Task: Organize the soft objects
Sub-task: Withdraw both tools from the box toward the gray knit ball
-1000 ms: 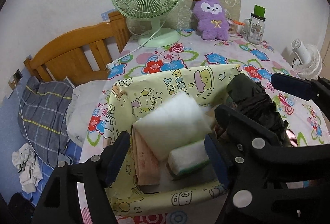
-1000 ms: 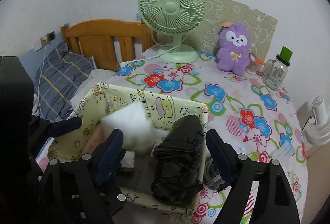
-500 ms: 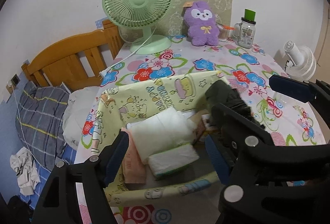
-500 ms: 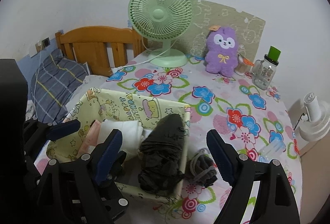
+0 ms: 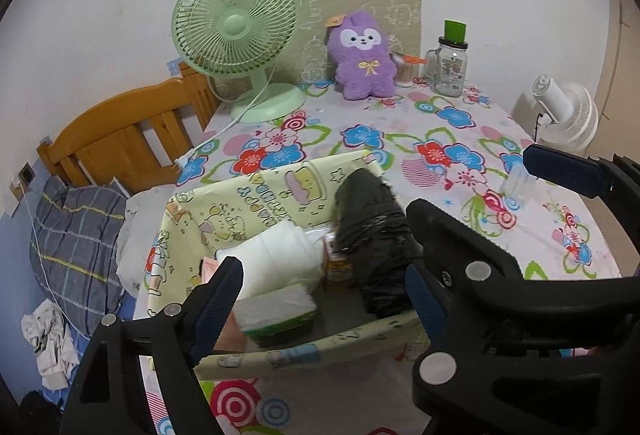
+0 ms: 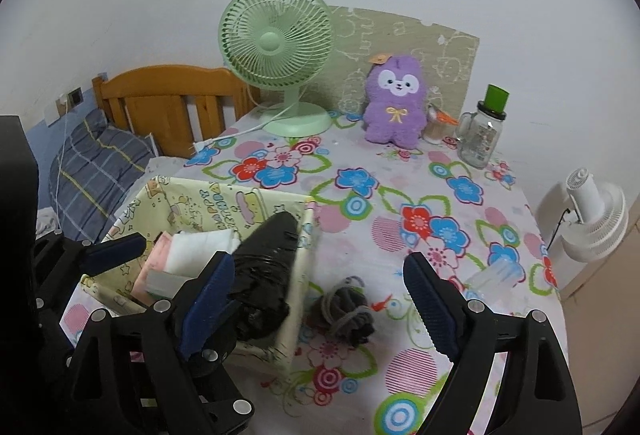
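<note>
Showing pale yellow cartoon print on the bin (image 5: 256, 195), black on the bundle (image 6: 266, 267), grey on the socks (image 6: 346, 311), purple plush (image 6: 396, 103), mint-green fan (image 5: 236, 27), floral worktop (image 6: 400, 195).

**Things at the back and sides of the worktop**

A green desk fan (image 6: 276, 39) stands at the far edge of the worktop (image 6: 400, 195), which has a flower-pattern cloth. Its white cable (image 5: 224, 127) runs toward the left edge. Further right stands a glass jar with a green lid (image 6: 482, 133). A wooden bed headboard (image 6: 168, 99) and a checked grey pillow (image 5: 76, 235) are at the left. A white fan (image 6: 592, 219) stands low at the right.
</note>
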Tool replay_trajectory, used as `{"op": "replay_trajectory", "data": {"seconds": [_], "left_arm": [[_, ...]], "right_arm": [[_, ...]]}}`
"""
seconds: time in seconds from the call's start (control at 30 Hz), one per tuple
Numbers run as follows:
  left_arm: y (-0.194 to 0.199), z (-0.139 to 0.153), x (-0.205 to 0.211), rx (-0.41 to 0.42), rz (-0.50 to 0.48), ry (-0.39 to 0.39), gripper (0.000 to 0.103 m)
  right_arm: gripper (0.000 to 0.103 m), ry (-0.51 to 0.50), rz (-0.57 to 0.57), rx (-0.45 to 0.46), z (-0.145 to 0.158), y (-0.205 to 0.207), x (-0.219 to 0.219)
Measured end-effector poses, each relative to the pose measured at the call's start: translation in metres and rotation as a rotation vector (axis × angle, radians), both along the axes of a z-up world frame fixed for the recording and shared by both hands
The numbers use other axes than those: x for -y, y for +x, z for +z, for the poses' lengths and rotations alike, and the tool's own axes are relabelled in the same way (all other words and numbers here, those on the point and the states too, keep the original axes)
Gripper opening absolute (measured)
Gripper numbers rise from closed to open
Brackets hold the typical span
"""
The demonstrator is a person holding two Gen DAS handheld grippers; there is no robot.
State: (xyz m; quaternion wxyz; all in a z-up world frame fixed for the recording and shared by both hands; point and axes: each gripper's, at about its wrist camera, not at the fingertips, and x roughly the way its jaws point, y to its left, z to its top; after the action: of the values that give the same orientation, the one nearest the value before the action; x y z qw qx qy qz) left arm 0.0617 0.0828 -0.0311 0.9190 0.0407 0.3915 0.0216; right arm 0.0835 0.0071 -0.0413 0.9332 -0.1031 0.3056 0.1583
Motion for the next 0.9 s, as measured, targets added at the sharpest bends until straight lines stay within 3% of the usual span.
{"op": "replay_trajectory", "data": {"seconds": [0.9], "left_arm": [[-0.008, 0.011, 0.08, 0.04, -0.075, 0.014, 0.092]], "right_arm": [[0.098, 0.036, -0.096, 0.031, 0.011, -0.013, 0.084]]}}
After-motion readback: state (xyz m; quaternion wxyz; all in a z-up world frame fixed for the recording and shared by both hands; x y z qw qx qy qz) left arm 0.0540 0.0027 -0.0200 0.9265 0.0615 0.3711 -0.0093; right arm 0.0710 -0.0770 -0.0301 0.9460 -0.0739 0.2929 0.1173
